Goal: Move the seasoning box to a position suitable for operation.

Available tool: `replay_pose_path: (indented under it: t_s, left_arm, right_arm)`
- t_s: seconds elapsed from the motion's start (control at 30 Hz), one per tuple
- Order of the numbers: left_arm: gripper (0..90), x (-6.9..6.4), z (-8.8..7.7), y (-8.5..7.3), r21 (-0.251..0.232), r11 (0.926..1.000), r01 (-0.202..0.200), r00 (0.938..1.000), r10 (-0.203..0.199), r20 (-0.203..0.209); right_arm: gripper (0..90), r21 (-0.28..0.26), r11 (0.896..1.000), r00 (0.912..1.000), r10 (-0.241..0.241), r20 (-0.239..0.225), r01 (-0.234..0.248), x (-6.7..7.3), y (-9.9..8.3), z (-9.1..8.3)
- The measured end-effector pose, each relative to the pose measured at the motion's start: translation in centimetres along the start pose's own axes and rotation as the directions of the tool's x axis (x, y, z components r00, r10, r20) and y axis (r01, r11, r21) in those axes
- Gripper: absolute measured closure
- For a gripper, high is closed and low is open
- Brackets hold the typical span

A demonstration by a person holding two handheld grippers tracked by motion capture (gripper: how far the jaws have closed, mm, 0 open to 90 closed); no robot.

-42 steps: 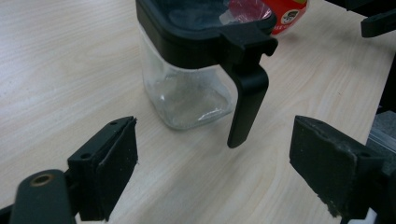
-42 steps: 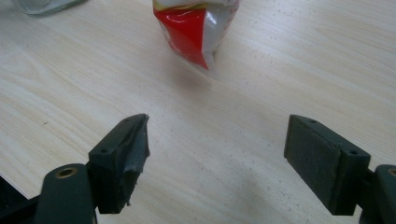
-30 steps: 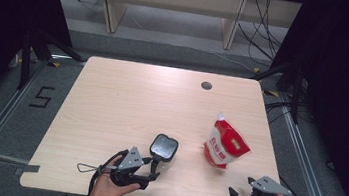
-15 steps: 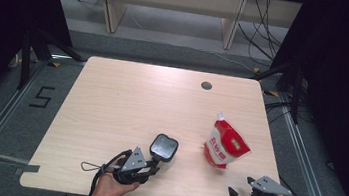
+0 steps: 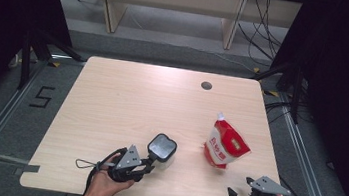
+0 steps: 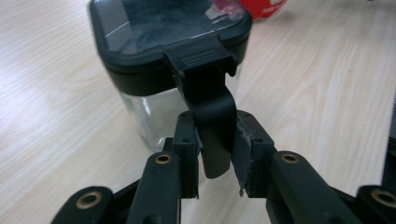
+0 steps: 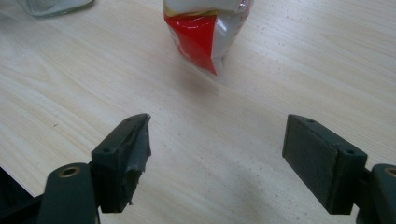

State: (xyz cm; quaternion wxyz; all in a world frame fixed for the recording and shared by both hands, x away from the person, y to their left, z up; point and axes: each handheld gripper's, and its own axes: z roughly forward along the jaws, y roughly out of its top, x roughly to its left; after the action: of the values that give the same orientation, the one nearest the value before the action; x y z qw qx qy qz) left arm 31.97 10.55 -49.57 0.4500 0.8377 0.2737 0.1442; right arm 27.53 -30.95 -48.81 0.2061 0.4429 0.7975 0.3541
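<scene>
A clear glass jar (image 5: 162,147) with a black square lid (image 6: 163,28) stands near the table's front edge, left of centre. A black latch (image 6: 212,107) hangs down from the lid. My left gripper (image 5: 150,161) (image 6: 215,161) has just been closing, and its pads now press on that latch from both sides. A red and white pouch (image 5: 225,147) (image 7: 208,28) stands to the jar's right. At the front right corner my right gripper (image 5: 232,193) (image 7: 217,144) is open with bare table between its pads, and the pouch lies some way ahead of it.
The light wooden table (image 5: 127,97) has a round cable hole (image 5: 206,86) near its far edge. A corner of the jar (image 7: 51,5) shows at the top left of the right gripper view. Dark curtains and floor rails flank the table.
The left gripper's jaws have drawn together at the jar's near side and look narrower than a second ago. Jar, pouch and right gripper have stayed where they were.
</scene>
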Motion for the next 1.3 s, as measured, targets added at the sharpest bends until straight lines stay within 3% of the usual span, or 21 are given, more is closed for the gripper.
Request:
replay_pose_path:
  t_s: [0.07, 0.13, 0.23, 0.27, 0.33, 0.4, 0.43, 0.47, 0.5, 0.57, 0.63, 0.73, 0.77, 0.8, 0.83, 0.87, 0.9, 1.13, 1.17, 1.2, 1.3]
  left_arm:
    - [71.6, 0.7, -0.4, -0.2, 0.008, 0.9993, -0.036, 0.9992, 0.037, -0.015]
    - [71.7, 0.9, -0.4, -0.4, -0.014, 0.9999, 0.001, 0.9998, -0.002, -0.018]
    - [71.7, 1.5, -0.8, -0.4, 0.007, 0.9995, -0.03, 0.9991, 0.03, -0.031]
    - [71.7, 1.5, -0.8, -0.5, 0.0, 1.0, -0.004, 0.9992, 0.004, -0.04]
    - [71.6, 1.6, -0.8, -0.5, 0.001, 1.0, 0.008, 0.9989, -0.008, -0.047]
    - [71.2, 2.3, -1.1, -0.5, -0.006, 1.0, 0.006, 0.9978, -0.007, -0.067]
    - [70.9, 2.5, -1.2, -0.6, 0.001, 0.9998, 0.02, 0.997, -0.02, -0.075]
    - [70.4, 2.8, -1.3, -0.6, 0.012, 0.9999, 0.005, 0.9969, -0.004, -0.079]
    - [69.6, 2.9, -1.3, -0.7, 0.002, 0.9997, 0.026, 0.9955, -0.026, -0.091]
    - [68.3, 3.3, -1.3, -0.7, 0.014, 0.9998, 0.016, 0.9954, -0.014, -0.095]
    - [67.9, 3.1, -1.0, -0.7, -0.006, 0.9989, 0.046, 0.9947, -0.046, -0.091]
    - [68.4, 3.3, -0.9, -0.5, 0.021, 0.9998, 0.004, 0.9951, -0.002, -0.099]
    - [68.6, 3.3, -0.6, -0.5, 0.002, 0.9993, 0.037, 0.9953, -0.037, -0.089]
    - [68.7, 3.6, -0.7, -0.4, 0.022, 0.9996, 0.018, 0.9968, -0.016, -0.078]
    - [70.4, 3.6, -0.6, -0.4, 0.013, 0.9992, 0.036, 0.9957, -0.035, -0.086]
    - [71.9, 3.8, -0.7, -0.3, 0.023, 0.9997, 0.001, 0.9962, 0.001, -0.087]
    - [72.3, 3.8, -0.5, -0.4, 0.003, 0.9995, 0.031, 0.9952, -0.031, -0.093]
    - [73.6, 4.7, -0.6, -0.3, 0.026, 0.9997, 0.004, 0.9957, -0.001, -0.093]
    - [73.7, 5.2, -0.6, -0.3, 0.019, 0.9989, -0.042, 0.9954, 0.043, -0.085]
    - [73.7, 5.2, -0.5, -0.4, 0.018, 0.9997, -0.016, 0.9964, 0.018, -0.083]
    - [73.9, 5.3, -0.4, -0.4, 0.003, 0.9999, -0.017, 0.9977, 0.017, -0.066]
  right_arm:
    - [24.6, 0.007, 1.0, 1.0, 0.0, -0.001, 0.0, 0.0, 0.0, -0.1]
    - [24.6, -0.003, 1.0, 1.0, 0.0, -0.003, 0.0, 0.0, 0.0, 0.0]
    - [25.0, -0.004, 1.0, 0.9997, -0.025, -0.004, 0.025, -0.1, 0.0, 0.0]
    - [25.1, 0.01, 1.0, 0.9995, 0.027, -0.017, -0.026, 0.3, 0.0, -0.1]
    - [25.1, -0.009, 1.0, 0.9998, -0.013, -0.013, 0.013, 0.1, 0.1, 0.0]
    - [25.1, -0.001, 1.0, 0.9999, 0.009, -0.013, -0.009, 0.3, 0.0, -0.1]
    - [25.1, -0.01, 1.0, 0.9999, -0.015, -0.007, 0.015, 0.2, 0.1, -0.1]
    - [25.1, -0.011, 1.0, 0.9996, -0.027, 0.0, 0.027, 0.1, 0.1, -0.1]
    - [25.1, -0.014, 0.999, 0.9996, -0.029, -0.001, 0.029, 0.1, 0.1, -0.1]
    - [25.2, -0.013, 1.0, 0.9996, -0.028, -0.004, 0.028, 0.2, 0.1, -0.1]
    - [25.2, -0.012, 0.999, 0.9994, -0.033, -0.006, 0.033, 0.2, 0.2, -0.1]
    - [25.3, -0.011, 1.0, 0.9996, -0.027, -0.004, 0.027, 0.2, 0.2, -0.1]
    - [25.4, -0.012, 1.0, 0.9996, -0.029, -0.002, 0.029, 0.2, 0.2, -0.1]
    - [25.4, -0.014, 0.999, 0.9995, -0.032, -0.001, 0.032, 0.2, 0.2, -0.1]
    - [25.6, -0.014, 0.999, 0.9994, -0.034, -0.002, 0.034, 0.2, 0.2, -0.1]
    - [25.8, -0.011, 0.999, 0.9994, -0.032, -0.008, 0.032, 0.2, 0.2, -0.1]
    - [25.9, -0.013, 1.0, 0.9995, -0.027, -0.014, 0.027, 0.3, 0.1, -0.1]
    - [25.9, -0.023, 0.999, 0.9993, -0.037, -0.009, 0.037, 0.2, 0.2, -0.1]
    - [25.9, -0.022, 0.999, 0.9993, -0.037, -0.008, 0.037, 0.2, 0.2, 0.0]
    - [25.9, -0.024, 0.999, 0.9993, -0.035, -0.014, 0.035, 0.2, 0.2, 0.0]
    - [26.0, -0.016, 0.999, 0.9988, -0.044, -0.019, 0.044, 0.3, 0.2, 0.0]
